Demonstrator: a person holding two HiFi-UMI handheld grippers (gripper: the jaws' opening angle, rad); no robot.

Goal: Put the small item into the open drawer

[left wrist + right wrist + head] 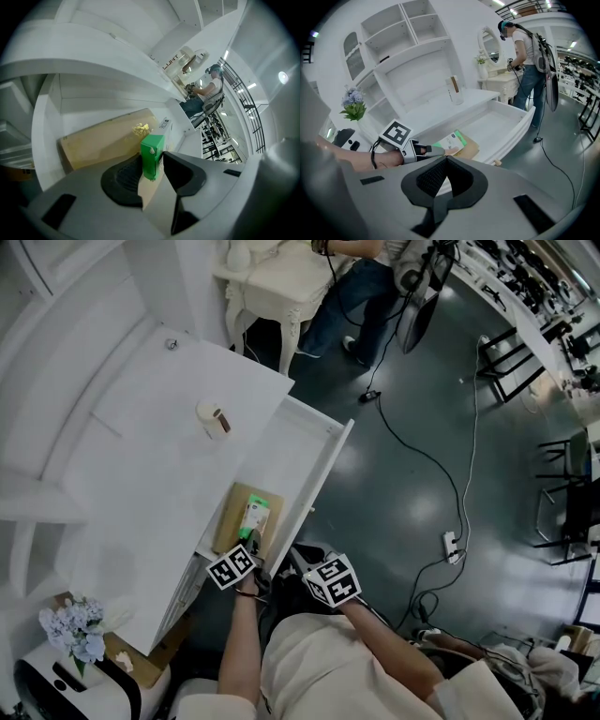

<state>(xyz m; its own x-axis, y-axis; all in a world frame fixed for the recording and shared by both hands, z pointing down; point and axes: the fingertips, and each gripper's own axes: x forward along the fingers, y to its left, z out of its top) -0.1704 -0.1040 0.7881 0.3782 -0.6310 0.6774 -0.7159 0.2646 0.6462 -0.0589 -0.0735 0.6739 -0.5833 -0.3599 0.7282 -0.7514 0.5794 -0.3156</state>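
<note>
- The small green-and-white carton (255,517) lies inside the open drawer (323,474), at its near end. It rests on a flat brown cardboard piece (227,521).
- I judge it light and hollow. Its thin card walls look stiff along the edges but easy to dent, and the smooth printed skin could slip.
- The two long side faces near the middle look like the best place to hold it, with only a gentle squeeze.
- The left tongs (152,159) stand apart around the carton's near green end. The pads look to be beside it rather than clamped on it.
- The right tongs (446,161) are closed on nothing, just right of the left ones at the drawer's near end.
- The white desk (141,474) lies left of the drawer, and a small white container with a brown end (214,420) sits farther off on it.
</note>
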